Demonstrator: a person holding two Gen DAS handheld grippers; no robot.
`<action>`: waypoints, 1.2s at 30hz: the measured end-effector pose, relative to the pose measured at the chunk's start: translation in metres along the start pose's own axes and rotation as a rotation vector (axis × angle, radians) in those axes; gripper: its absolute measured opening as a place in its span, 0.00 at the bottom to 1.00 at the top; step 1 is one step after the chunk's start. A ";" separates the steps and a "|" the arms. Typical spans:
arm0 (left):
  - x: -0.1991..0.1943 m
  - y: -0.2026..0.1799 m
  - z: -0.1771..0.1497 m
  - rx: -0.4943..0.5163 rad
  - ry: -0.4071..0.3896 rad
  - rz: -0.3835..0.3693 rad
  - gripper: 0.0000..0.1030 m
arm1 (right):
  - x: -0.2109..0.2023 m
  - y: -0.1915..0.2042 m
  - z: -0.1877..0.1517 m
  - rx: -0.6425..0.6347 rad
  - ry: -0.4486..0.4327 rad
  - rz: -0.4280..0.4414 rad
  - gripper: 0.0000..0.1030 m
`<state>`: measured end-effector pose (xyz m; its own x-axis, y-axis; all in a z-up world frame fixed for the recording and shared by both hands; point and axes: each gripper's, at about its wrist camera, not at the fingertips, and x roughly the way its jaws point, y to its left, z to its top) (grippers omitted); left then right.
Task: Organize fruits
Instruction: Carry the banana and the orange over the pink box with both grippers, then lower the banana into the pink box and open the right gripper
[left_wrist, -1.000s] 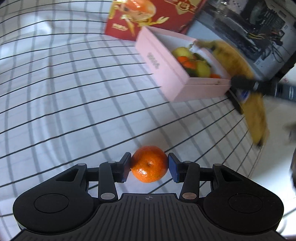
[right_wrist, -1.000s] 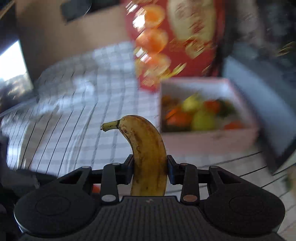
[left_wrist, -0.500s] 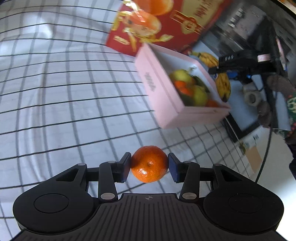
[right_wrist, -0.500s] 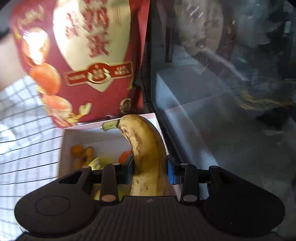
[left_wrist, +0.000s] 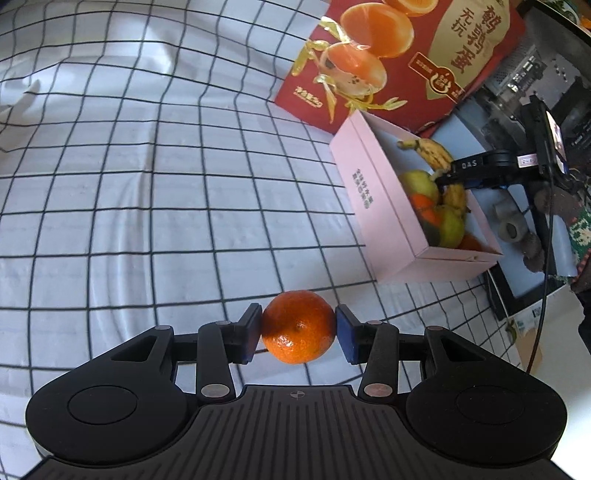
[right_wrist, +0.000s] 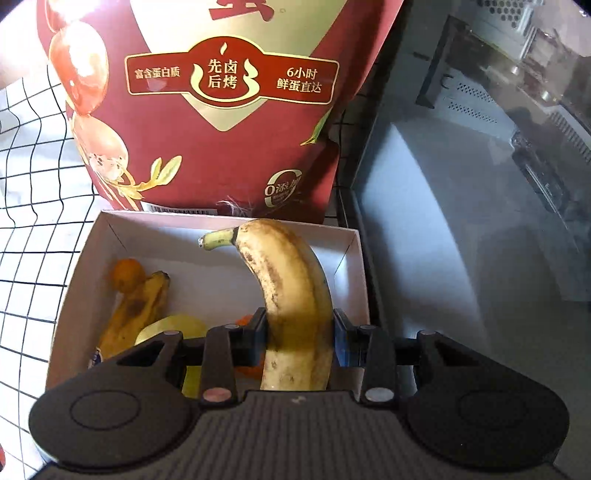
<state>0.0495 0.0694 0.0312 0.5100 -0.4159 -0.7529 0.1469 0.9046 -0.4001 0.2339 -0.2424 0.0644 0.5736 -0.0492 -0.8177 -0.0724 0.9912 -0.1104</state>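
My left gripper (left_wrist: 298, 334) is shut on an orange mandarin (left_wrist: 297, 326) and holds it above the checked cloth, short of the pink box (left_wrist: 373, 192). My right gripper (right_wrist: 299, 336) is shut on a spotted yellow banana (right_wrist: 291, 295) and holds it over the box's open inside (right_wrist: 221, 280), stem toward the far wall. In the left wrist view that banana (left_wrist: 430, 152) and the right gripper (left_wrist: 443, 177) hang over the box. The box holds another banana (right_wrist: 136, 314), a small orange (right_wrist: 125, 273), green-yellow fruits (left_wrist: 417, 181) and more oranges.
A red printed carton (left_wrist: 406, 55) stands just behind the box. A white cloth with a black grid (left_wrist: 147, 166) covers the table. A dark screen and computer hardware (right_wrist: 480, 184) sit right of the box, past the table edge.
My right gripper carried the banana from over the cloth to over the box and lowered it inside. My left gripper kept the mandarin and turned toward the box.
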 end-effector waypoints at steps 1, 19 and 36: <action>0.001 -0.001 0.001 0.005 0.001 -0.008 0.47 | 0.000 -0.001 0.000 0.009 0.002 0.004 0.35; 0.006 -0.016 0.010 0.115 0.021 -0.084 0.47 | -0.082 -0.008 -0.065 0.192 -0.166 0.024 0.36; 0.044 -0.145 0.165 0.311 -0.123 -0.305 0.46 | -0.151 0.058 -0.193 0.180 -0.187 -0.007 0.52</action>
<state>0.1902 -0.0645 0.1419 0.4982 -0.6705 -0.5498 0.5444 0.7354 -0.4036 -0.0143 -0.2014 0.0726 0.7154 -0.0491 -0.6970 0.0688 0.9976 0.0004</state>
